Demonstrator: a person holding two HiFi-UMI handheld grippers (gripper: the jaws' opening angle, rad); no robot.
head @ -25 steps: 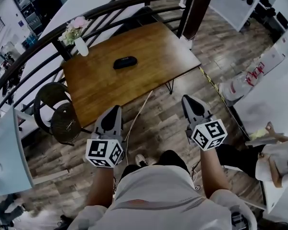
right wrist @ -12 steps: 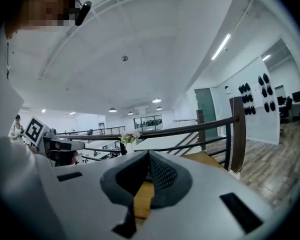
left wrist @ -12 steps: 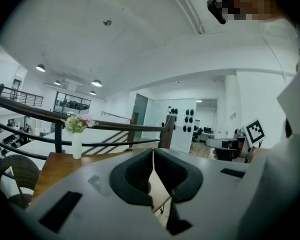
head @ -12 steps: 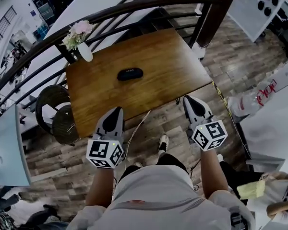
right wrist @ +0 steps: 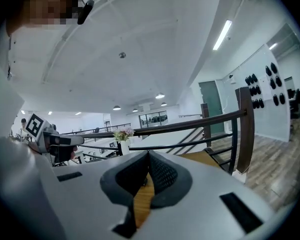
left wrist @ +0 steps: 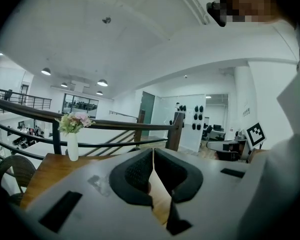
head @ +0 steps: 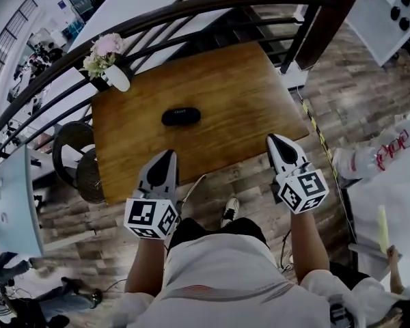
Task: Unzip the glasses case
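A black zipped glasses case (head: 180,116) lies flat near the middle of the wooden table (head: 253,87), toward its left half. My left gripper (head: 167,158) hovers at the table's near edge, just below the case, shut and empty. My right gripper (head: 279,142) is over the near right edge of the table, also shut with nothing in it. In the left gripper view the tips (left wrist: 153,151) meet, and in the right gripper view the tips (right wrist: 148,155) meet too. The case is hidden behind the jaws in both gripper views.
A white vase of pink flowers (head: 109,63) stands at the table's far left corner, also seen as the vase (left wrist: 72,136). A dark curved railing (head: 191,9) runs behind the table. A round dark chair (head: 82,162) sits at the left. A white cabinet (head: 389,176) is at the right.
I have walked toward the table; both grippers moved forward and now reach its near edge. The case appears closer. Both stay shut.
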